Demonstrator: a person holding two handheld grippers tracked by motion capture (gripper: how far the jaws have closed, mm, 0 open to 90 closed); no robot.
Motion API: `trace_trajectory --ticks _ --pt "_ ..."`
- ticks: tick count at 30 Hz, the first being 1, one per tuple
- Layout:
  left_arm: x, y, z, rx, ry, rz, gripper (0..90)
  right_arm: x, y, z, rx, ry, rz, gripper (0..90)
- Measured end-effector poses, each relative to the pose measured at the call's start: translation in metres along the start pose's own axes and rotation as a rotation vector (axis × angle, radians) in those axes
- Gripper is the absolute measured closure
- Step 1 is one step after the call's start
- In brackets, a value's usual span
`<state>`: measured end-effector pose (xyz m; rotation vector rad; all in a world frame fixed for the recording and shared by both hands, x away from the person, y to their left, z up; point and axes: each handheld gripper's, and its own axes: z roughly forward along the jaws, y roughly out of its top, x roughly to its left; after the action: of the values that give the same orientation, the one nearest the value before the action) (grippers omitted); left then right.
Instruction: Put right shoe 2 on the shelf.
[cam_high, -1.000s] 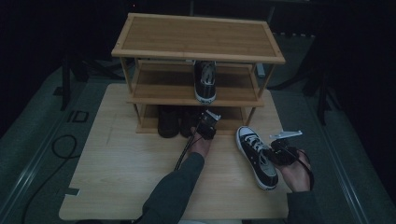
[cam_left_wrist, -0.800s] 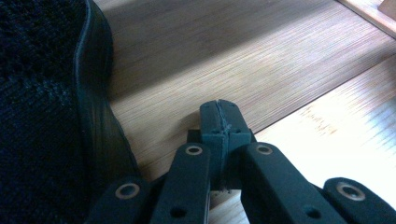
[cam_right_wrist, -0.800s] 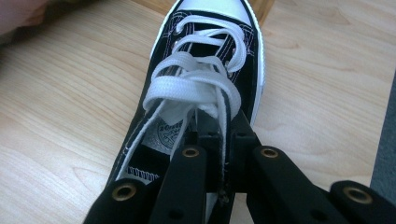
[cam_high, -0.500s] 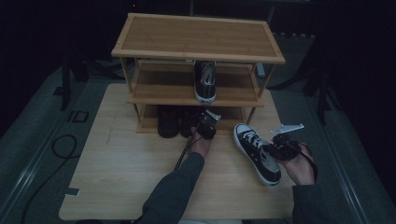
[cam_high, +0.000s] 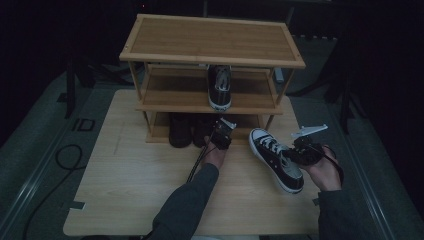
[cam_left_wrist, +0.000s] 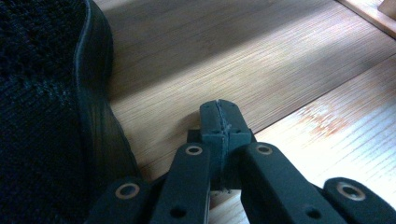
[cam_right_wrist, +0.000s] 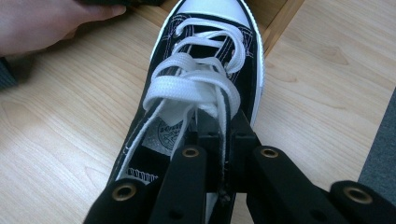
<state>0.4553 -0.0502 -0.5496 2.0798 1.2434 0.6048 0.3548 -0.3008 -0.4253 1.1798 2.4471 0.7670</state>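
Here the right gripper (cam_right_wrist: 224, 154) pinches the sneaker's (cam_right_wrist: 205, 74) collar; its round insole logo is unreadable. The left gripper (cam_left_wrist: 218, 123), fingers pressed together, rests beside a dark shoe (cam_left_wrist: 51, 116).

Two black-and-white sneakers: one (cam_high: 220, 86) on the rack's middle shelf, one (cam_high: 276, 159) right of frame centre. Two dark shoes (cam_high: 179, 131) on the bottom shelf. One wooden rack (cam_high: 210, 40). Two grippers.
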Motion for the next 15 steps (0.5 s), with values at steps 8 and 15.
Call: trace_trajectory --ticks 8,15 --pt "0.0000 0.0000 0.0000 0.000 0.000 0.000 90.0 -0.0013 0.0045 -0.0020 0.004 0.018 -0.042 87.6" --pt "-0.0001 -0.0001 0.0000 -0.002 0.000 -0.002 90.0 -0.0007 0.0099 -0.0070 0.007 0.017 -0.075 87.6"
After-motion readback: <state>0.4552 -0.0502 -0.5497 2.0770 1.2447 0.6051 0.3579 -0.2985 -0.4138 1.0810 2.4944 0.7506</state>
